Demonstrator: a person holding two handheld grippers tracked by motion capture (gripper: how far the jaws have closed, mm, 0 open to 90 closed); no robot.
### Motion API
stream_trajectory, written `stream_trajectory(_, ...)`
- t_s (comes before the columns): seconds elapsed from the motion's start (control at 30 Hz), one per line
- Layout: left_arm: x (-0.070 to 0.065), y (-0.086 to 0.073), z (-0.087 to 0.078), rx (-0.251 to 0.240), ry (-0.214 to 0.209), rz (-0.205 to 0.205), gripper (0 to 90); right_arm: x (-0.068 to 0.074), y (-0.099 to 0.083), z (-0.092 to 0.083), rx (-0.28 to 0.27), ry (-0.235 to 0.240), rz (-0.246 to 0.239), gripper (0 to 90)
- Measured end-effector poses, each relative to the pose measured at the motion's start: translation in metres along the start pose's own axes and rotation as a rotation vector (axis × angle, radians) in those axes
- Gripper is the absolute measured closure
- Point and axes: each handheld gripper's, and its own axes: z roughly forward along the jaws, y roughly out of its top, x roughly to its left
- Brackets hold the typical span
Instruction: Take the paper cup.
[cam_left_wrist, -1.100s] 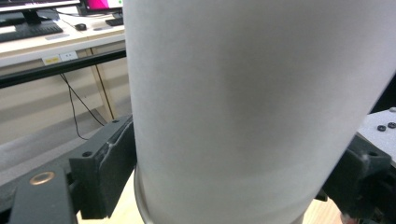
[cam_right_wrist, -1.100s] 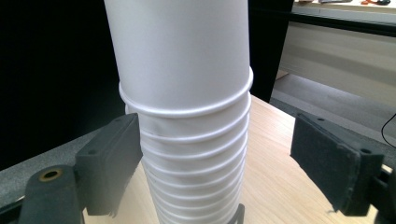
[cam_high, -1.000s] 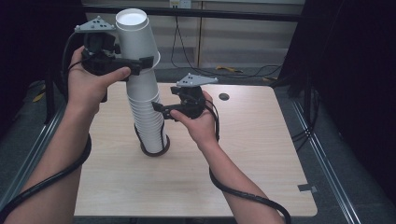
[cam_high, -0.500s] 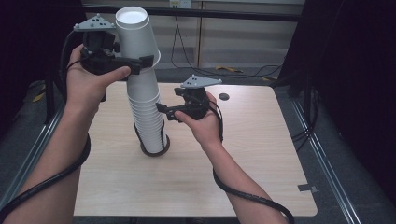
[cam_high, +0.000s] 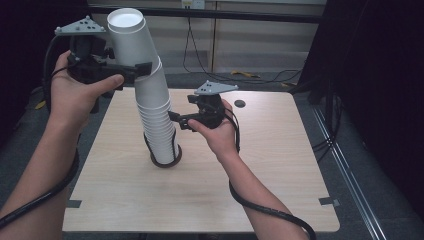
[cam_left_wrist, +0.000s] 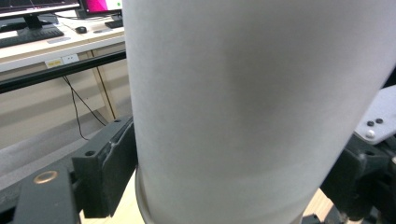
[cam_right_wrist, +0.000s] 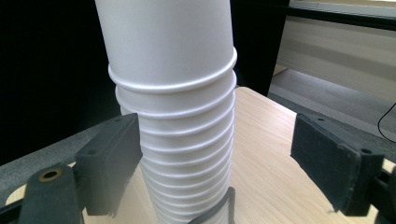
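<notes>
Left gripper (cam_high: 142, 70) jaws just closed further, clamped on light, crushable top cup (cam_high: 131, 37) above the stack (cam_high: 159, 125) on the counter (cam_high: 280, 165); right gripper (cam_high: 172, 119) apart beside stack.

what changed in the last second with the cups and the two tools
The left tool has just closed further on the top white paper cup, tilting it slightly leftward. The right tool stayed beside the white cup stack, its jaws apart; the stack remains on the wooden table.
</notes>
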Motion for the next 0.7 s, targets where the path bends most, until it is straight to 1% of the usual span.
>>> stream_trajectory(0.1, 0.002, -0.004, -0.006, -0.01, -0.01, -0.013, 15.4, -0.001, -0.003, 0.0, 0.006, -0.001, 0.002, 15.8)
stream_trajectory(0.27, 0.003, -0.007, -0.017, -0.013, -0.008, -0.005, 15.5, -0.006, -0.009, -0.003, 0.019, -0.008, 0.007, 15.7)
stream_trajectory(0.3, 0.003, -0.007, -0.017, -0.013, -0.008, -0.005, 15.4, -0.006, -0.01, -0.003, 0.018, -0.007, 0.007, 15.7)
stream_trajectory(0.33, 0.004, -0.008, -0.021, -0.012, -0.009, -0.008, 15.5, -0.007, -0.011, -0.003, 0.021, -0.008, 0.009, 15.7)
stream_trajectory(0.4, 0.004, -0.01, -0.023, -0.012, -0.009, -0.01, 15.5, -0.007, -0.012, -0.004, 0.022, -0.009, 0.008, 15.7)
stream_trajectory(0.47, 0.004, -0.014, -0.028, -0.021, -0.021, -0.018, 15.6, -0.01, -0.015, -0.006, 0.023, -0.008, 0.008, 15.6)
stream_trajectory(0.57, 0.003, -0.019, -0.034, -0.03, -0.029, -0.014, 15.6, -0.01, -0.017, -0.008, 0.027, -0.005, 0.007, 15.5)
stream_trajectory(0.7, -0.001, -0.024, -0.044, -0.032, -0.04, -0.003, 15.6, -0.014, -0.023, -0.011, 0.037, -0.014, 0.009, 15.5)
